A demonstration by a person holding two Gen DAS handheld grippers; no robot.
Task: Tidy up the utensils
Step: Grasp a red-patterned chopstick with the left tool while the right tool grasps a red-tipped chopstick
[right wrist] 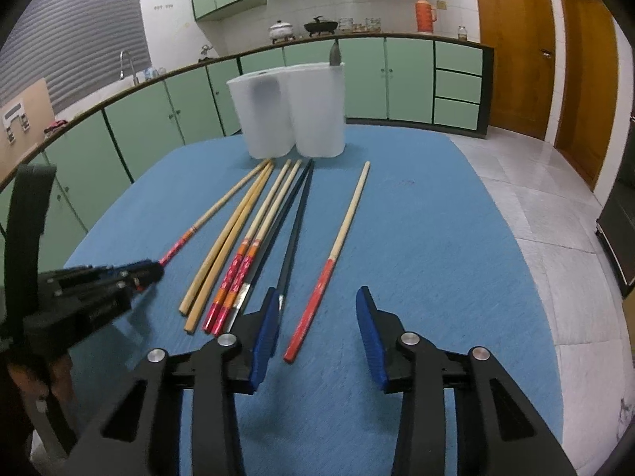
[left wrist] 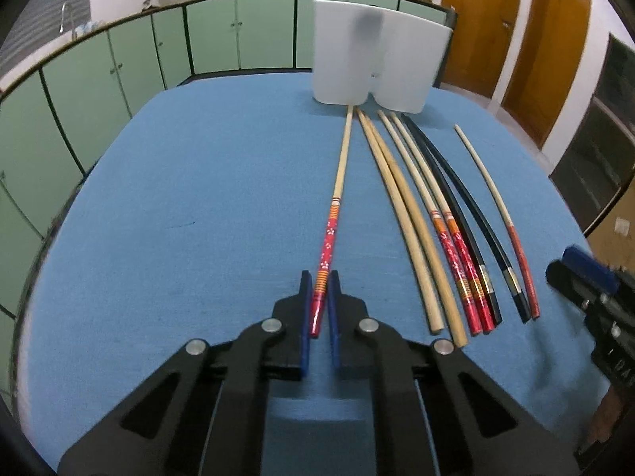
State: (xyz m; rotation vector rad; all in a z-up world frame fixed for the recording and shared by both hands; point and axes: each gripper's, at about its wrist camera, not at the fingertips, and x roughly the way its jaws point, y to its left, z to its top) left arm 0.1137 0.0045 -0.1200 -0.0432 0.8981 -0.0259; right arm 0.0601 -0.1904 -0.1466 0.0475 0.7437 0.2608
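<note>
Several chopsticks lie on a blue table (left wrist: 178, 198) in front of a white double holder (left wrist: 377, 59), which also shows in the right wrist view (right wrist: 293, 115). My left gripper (left wrist: 320, 277) is shut on the red flowered end of a chopstick (left wrist: 341, 174), whose tip reaches the holder's base. It shows in the right wrist view at the left (right wrist: 152, 271). My right gripper (right wrist: 317, 301) is open, with a red-ended chopstick (right wrist: 337, 250) lying between its fingers. It shows in the left wrist view at the right edge (left wrist: 583, 273).
Between the two grippers lie two plain wooden chopsticks (right wrist: 226, 242), two red and orange ones (right wrist: 254, 246) and two black ones (right wrist: 293, 218). Green cabinets (left wrist: 119, 63) curve behind the table. Tiled floor (right wrist: 555, 214) and wooden doors (right wrist: 512, 39) are to the right.
</note>
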